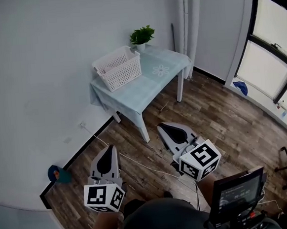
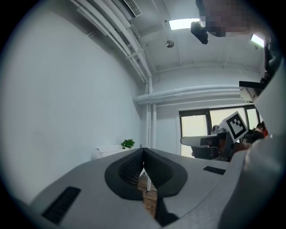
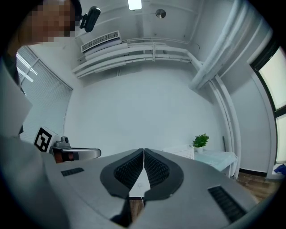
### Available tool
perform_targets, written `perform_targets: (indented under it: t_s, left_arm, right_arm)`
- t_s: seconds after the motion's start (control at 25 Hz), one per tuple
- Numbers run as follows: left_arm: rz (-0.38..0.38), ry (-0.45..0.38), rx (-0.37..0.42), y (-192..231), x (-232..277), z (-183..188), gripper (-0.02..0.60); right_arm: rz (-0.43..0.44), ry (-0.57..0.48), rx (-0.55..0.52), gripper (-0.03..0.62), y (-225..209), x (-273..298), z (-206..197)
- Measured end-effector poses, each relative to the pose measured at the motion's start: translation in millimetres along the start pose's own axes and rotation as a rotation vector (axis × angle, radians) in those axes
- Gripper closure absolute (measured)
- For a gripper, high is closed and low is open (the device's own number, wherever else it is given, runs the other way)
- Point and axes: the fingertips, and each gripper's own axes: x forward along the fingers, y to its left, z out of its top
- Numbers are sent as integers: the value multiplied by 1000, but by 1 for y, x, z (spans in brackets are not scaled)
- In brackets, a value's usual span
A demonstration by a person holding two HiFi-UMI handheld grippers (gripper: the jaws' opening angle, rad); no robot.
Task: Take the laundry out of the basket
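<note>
A white slatted laundry basket [image 1: 118,68] stands on a small table with a pale blue cloth [image 1: 146,86] against the wall. No laundry shows inside it from here. Both grippers hang over the wood floor, well short of the table. My left gripper [image 1: 108,150] points toward the table with its jaws shut and nothing between them. My right gripper [image 1: 161,127] is likewise shut and empty. In the left gripper view, the basket [image 2: 109,151] is far off beyond the shut tips [image 2: 143,151]. The right gripper view shows the basket [image 3: 181,152] to the right of its tips [image 3: 143,152].
A potted plant [image 1: 142,36] stands on the table's far corner. White pipes [image 1: 189,19] run down the room corner. A white cable [image 1: 137,161] lies across the floor, with a blue object [image 1: 59,174] by the left wall. Windows [image 1: 272,47] line the right side; a screen [image 1: 237,193] sits near me.
</note>
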Motion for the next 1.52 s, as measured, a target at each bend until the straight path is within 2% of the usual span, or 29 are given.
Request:
perform_targets:
  t_s: [0.16, 0.56, 0.8, 1.12, 1.28, 1.52]
  left_arm:
    - [3, 17, 11, 4, 17, -2, 571]
    - [-22, -18, -27, 45, 69, -4, 571]
    - [-31, -42, -18, 99, 108, 5, 571]
    - [-56, -47, -54, 182, 158, 11, 571]
    - [-78, -50, -62, 214, 176, 11, 571]
    - [-69, -33, -105, 245, 201, -3, 571]
  right_arm:
    - [11, 5, 17, 578, -14, 14, -5]
    - [15, 31, -2, 577, -35, 76, -10]
    - [23, 39, -34, 577, -42, 145, -3]
    - [34, 60, -56, 577, -40, 248, 1]
    - [48, 67, -95, 577, -31, 281, 2]
    - [54, 89, -95, 577, -44, 317, -5]
